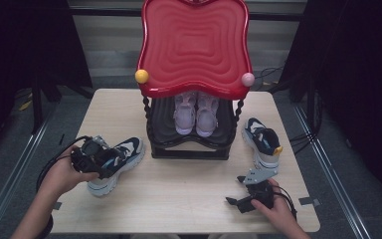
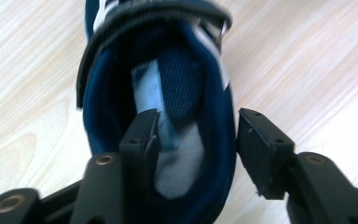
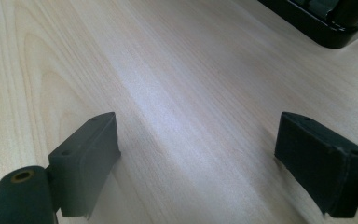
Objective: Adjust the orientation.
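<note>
The left gripper (image 2: 193, 140) is at the heel of the blue shoe (image 1: 117, 157) on the table (image 1: 179, 184). Its jaws are let go: one inside the shoe, one outside (not pressing). The right gripper (image 3: 198, 163) stands wide open over bare table, holding nothing.

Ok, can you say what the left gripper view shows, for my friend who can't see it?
A dark blue sneaker lies on a pale wooden table, seen from its heel. The left gripper straddles the heel wall: one black jaw inside the shoe's opening, the other outside, not squeezing.
</note>
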Tool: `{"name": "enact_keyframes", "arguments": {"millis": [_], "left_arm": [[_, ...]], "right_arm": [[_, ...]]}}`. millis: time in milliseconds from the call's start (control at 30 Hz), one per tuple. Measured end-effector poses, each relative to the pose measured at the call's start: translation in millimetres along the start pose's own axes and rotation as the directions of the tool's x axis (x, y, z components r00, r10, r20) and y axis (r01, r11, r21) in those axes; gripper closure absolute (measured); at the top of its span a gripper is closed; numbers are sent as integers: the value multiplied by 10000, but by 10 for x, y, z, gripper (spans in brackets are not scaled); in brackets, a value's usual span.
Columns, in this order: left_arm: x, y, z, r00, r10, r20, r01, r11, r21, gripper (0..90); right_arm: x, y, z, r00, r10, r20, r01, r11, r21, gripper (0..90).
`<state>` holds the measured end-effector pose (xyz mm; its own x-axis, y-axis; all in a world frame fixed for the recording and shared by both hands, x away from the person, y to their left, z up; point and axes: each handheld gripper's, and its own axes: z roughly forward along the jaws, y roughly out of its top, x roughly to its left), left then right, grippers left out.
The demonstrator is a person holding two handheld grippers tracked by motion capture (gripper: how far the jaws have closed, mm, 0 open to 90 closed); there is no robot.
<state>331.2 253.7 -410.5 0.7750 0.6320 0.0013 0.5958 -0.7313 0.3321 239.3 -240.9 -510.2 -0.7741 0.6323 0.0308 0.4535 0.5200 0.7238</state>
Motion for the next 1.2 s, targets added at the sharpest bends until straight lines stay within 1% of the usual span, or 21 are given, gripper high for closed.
{"name": "enact_keyframes", "arguments": {"millis": [67, 200, 233, 300, 333, 367, 400, 467, 500, 567, 633, 700, 733, 800, 867, 900, 967, 1100, 1133, 1167, 1200], "left_arm": [[-11, -30, -2, 9999, 108, 48, -108, 9999, 60, 481], [-36, -34, -6, 9994, 120, 314, -124, 9998, 128, 534], [-49, -25, 0, 9990, 168, 416, -178, 9996, 224, 544], [-90, -6, 17, 9975, 106, 699, -130, 9994, 334, 561], [-111, 8, 27, 9959, 103, 901, -133, 9994, 325, 588], [-138, 23, 36, 9944, 88, 1051, -121, 9994, 310, 596], [-159, 40, 44, 9946, 179, 1022, -213, 9992, 324, 595], [-211, 70, 62, 9946, 225, 1010, -256, 9992, 302, 589], [-232, 87, 66, 9938, 304, 1072, -340, 9989, 327, 585], [-265, 115, 82, 9919, 377, 1216, -406, 9989, 213, 579], [-297, 149, 98, 9896, 534, 1337, -553, 9984, 110, 569], [-325, 188, 117, 9883, 635, 1386, -653, 9978, 83, 554], [-341, 214, 130, 9876, 660, 1427, -677, 9977, 74, 555], [-356, 254, 140, 9880, 737, 1355, -760, 9970, 120, 580], [-363, 302, 154, 9876, 709, 1402, -749, 9969, 239, 588], [-368, 321, 160, 9887, 605, 1370, -648, 9975, 270, 594], [-371, 355, 168, 9893, 535, 1355, -580, 9979, 295, 601], [-389, 429, 210, 9890, 445, 1411, -457, 9989, 57, 599], [-396, 443, 217, 9892, 458, 1393, -463, 9989, 4, 594], [-398, 462, 227, 9882, 569, 1423, -572, 9984, -20, 589], [-408, 475, 238, 9883, 520, 1431, -516, 9986, -66, 582]], "right_arm": [[0, 0, 0, 10000, 3, -2, -3, 10000, 1, 128], [0, 0, 0, 10000, 2, -3, -2, 10000, 0, 128], [-1, 0, 0, 10000, -9, -3, 9, 10000, -4, 128], [0, 0, 0, 10000, 5, -3, -5, 10000, 1, 128], [0, 0, 0, 10000, 2, -3, -2, 10000, 2, 128], [0, 0, 0, 10000, 4, -2, -4, 10000, 1, 128], [0, 0, 0, 10000, 2, -4, -2, 10000, 1, 128], [0, 0, 0, 10000, 2, -2, -2, 10000, -1, 128], [0, 0, 0, 10000, 1, -2, -1, 10000, 1, 128], [0, 0, 0, 10000, -3, -4, 3, 10000, -1, 128], [0, 0, 0, 10000, 5, -4, -5, 10000, 0, 128], [0, 0, 0, 10000, 2, -4, -2, 10000, -1, 128], [0, 0, 0, 10000, 5, -3, -5, 10000, -1, 128], [0, 0, 0, 10000, 4, -2, -4, 10000, 0, 128], [0, 0, 0, 10000, 6, -3, -6, 10000, 0, 128], [0, 0, 0, 10000, 5, -5, -5, 10000, 0, 128], [0, 0, 0, 10000, 4, -4, -4, 10000, 0, 128], [0, 0, 0, 10000, 2, -4, -2, 10000, -2, 128], [0, 0, 0, 10000, 4, -4, -4, 10000, -1, 128], [0, 0, 0, 10000, 3, -4, -3, 10000, -1, 128], [0, 0, 0, 10000, 5, -4, -5, 10000, 0, 128]]}}
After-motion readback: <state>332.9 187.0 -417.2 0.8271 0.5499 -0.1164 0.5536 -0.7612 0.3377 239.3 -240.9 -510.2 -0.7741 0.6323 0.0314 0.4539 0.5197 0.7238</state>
